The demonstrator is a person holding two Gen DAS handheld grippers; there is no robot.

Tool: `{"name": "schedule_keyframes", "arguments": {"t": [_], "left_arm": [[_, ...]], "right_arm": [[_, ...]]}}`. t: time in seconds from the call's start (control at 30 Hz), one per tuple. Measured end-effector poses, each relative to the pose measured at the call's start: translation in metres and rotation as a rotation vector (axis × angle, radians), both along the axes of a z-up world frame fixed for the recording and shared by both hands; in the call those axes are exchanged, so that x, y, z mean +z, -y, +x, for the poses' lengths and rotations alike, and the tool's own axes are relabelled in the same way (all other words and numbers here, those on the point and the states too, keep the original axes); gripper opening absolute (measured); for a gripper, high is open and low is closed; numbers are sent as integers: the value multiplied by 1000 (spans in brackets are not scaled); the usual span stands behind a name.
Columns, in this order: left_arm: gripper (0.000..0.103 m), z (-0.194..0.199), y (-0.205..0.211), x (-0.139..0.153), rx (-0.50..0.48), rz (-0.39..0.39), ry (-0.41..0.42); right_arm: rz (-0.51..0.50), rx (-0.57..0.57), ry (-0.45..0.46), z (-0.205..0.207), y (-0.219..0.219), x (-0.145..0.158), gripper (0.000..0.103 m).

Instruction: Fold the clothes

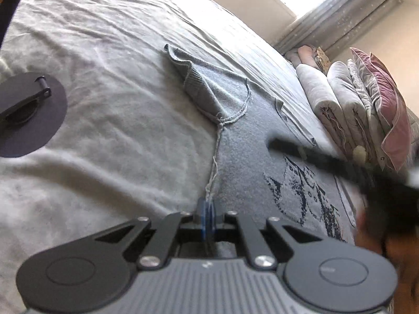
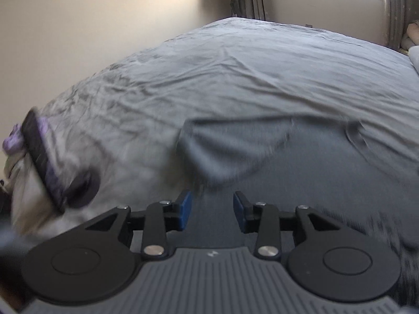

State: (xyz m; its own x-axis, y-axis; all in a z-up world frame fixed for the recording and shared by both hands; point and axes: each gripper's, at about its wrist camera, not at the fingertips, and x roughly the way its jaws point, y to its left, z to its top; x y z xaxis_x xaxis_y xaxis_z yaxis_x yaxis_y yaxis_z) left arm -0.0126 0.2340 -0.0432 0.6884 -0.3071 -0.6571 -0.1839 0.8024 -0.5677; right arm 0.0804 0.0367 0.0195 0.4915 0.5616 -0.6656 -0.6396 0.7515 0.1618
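Left wrist view: left tool [image 1: 207, 210] clamped on the edge of the grey sweater [image 1: 246, 141] — spread flat on the bed [image 1: 104, 104], near stacked pillows [image 1: 353, 99]. Right tool [image 2: 212, 209] — jaws apart, nothing between them, above the sweater.

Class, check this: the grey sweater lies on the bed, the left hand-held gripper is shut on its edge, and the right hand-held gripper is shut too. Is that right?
Not quite. The right hand-held gripper is open: the right wrist view shows its blue pads apart with nothing between them. The rest holds: the grey sweater lies on the bed, and the left hand-held gripper is shut on its edge, as the left wrist view shows.
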Motion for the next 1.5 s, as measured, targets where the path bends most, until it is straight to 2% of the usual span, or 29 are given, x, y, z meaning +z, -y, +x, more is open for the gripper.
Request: {"name": "schedule_keyframes", "arguments": {"t": [0.2,0.4,0.53,0.6,0.7,0.8,0.83,0.87,0.9,0.93,1.1,1.13,1.23,1.3,1.43,1.5], "left_arm": [[4,-4,0,1,-5,-14,-6],[4,-14,-4,3,-10,-35,0],[4,-16,-2,1,-16,-42,-2],[4,-16,-1,0,-16,-44,-1],[4,-14,0,-1,-11,-49,-2],[4,-13,2,-1,-3,-42,1],[4,-13,3,0,-2,-34,5],[3,-14,5,2,1,-20,12],[3,-16,6,5,3,-2,25],[2,-18,8,9,6,18,41],[2,-28,12,29,-15,97,105],[2,-29,12,30,-18,122,99],[2,-23,16,22,-13,200,39],[2,-21,15,19,-1,207,29],[2,-28,10,30,24,205,110],[3,-30,12,36,11,199,167]], "right_arm": [[27,22,-23,-76,27,-4,40],[52,106,-12,-148,23,-3,40],[76,161,-13,-181,11,-1,40],[59,186,-10,-195,4,-3,40],[-28,187,22,-211,-6,-14,40],[-138,151,56,-219,-11,-29,39],[-169,136,69,-220,-11,-32,29],[-185,126,79,-222,-10,-34,13],[-196,116,84,-222,-9,-34,8],[-179,104,62,-220,-6,-32,6],[163,60,-219,-192,28,-18,8],[191,60,-254,-187,31,-19,8],[131,57,-291,-181,22,-34,11],[92,72,-279,-184,13,-40,16],[113,113,-274,-184,12,-27,24],[137,109,-248,-182,20,-16,24]]}}
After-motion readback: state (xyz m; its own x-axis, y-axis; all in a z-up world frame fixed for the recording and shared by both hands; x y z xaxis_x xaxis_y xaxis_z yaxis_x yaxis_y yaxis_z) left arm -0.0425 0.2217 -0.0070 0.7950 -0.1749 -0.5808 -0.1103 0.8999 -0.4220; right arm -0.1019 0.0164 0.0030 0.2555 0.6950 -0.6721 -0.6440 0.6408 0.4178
